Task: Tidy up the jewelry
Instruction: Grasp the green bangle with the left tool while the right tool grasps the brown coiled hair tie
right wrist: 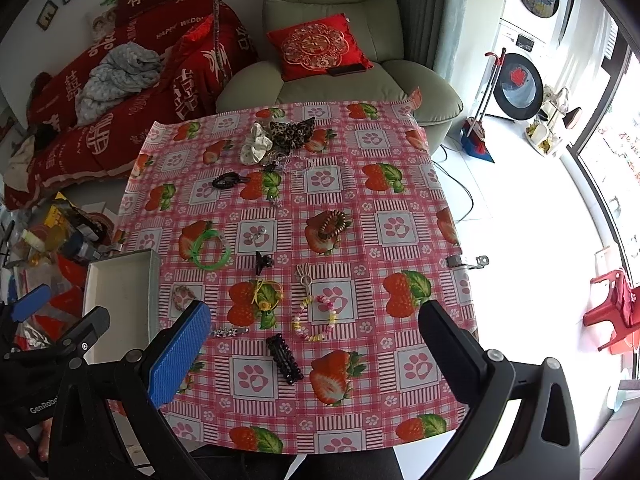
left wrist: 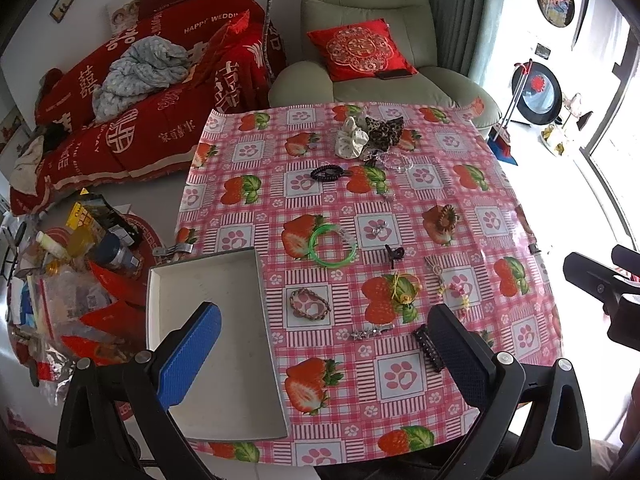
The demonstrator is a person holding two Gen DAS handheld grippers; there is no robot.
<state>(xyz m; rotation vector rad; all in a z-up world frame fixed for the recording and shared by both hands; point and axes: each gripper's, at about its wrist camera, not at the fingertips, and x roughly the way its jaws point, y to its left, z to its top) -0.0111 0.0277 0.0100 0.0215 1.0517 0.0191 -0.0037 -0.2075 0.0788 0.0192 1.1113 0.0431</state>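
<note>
Scattered across a pink strawberry-print tablecloth: a green bangle, a braided bracelet nearer the front, a star-studded clip and a black hair clip at the near edge, a pastel bead strand, a yellow flower tie, a small black claw clip, a brown coil tie on a printed strawberry, a black coil tie farther back. Heaped at the far side, touching: a cream scrunchie and a leopard-print scrunchie. Lying at the cloth's left edge, apparently empty, just beside the braided bracelet: a shallow white tray. Hovering above the tray's near end, jaws spread wide, gripping nothing: left gripper. Likewise spread and empty, above the front of the cloth with the black hair clip between its fingers in view: right gripper. Beyond the table, a pale green armchair bearing a red cushion; to the left, a sofa draped in red covers; on the floor beside the tray, a clutter of bags and bottles.
</note>
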